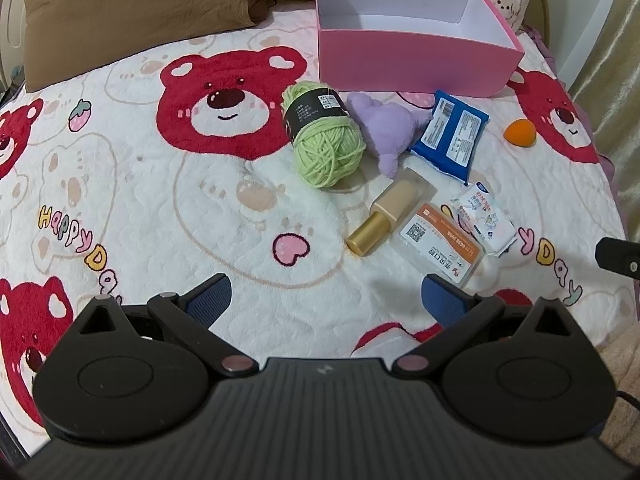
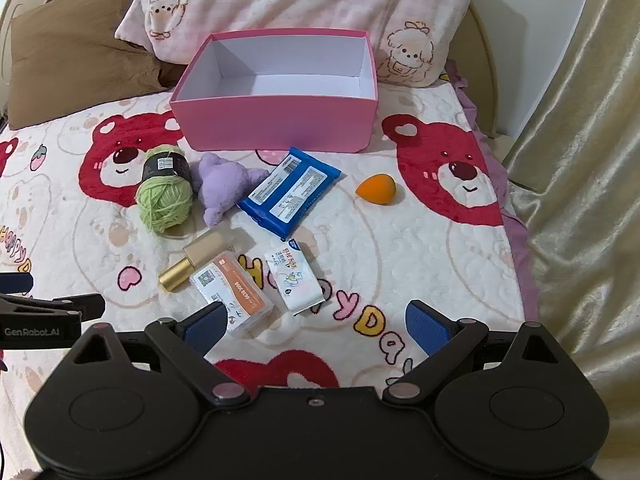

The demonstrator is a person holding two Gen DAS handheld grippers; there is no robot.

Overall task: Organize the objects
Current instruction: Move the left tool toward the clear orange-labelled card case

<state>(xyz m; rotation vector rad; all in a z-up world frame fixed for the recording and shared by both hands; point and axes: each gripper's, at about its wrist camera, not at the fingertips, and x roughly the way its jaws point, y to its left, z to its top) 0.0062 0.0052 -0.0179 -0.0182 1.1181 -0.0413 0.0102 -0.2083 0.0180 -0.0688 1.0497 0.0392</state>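
Observation:
An open pink box [image 1: 416, 58] [image 2: 276, 126] stands at the back of the bed, with nothing in it. In front lie a green yarn ball [image 1: 324, 136] [image 2: 164, 194], a purple plush [image 1: 390, 128] [image 2: 224, 188], a blue wipes pack [image 1: 452, 134] [image 2: 290, 192], an orange sponge [image 1: 520, 131] [image 2: 376, 189], a gold-capped bottle [image 1: 384, 216] [image 2: 196, 262], an orange-white card case [image 1: 438, 244] [image 2: 232, 296] and a white tissue pack [image 1: 484, 218] [image 2: 294, 278]. My left gripper [image 1: 326, 300] is open and empty. My right gripper [image 2: 316, 326] is open and empty, near the card case.
The bed has a white blanket with red bears [image 1: 224, 108]. A brown pillow [image 1: 120, 12] and a pink-print pillow [image 2: 304, 4] lie behind the box. A gold curtain [image 2: 580, 160] hangs at the right. The left gripper's side [image 2: 44, 316] shows in the right wrist view.

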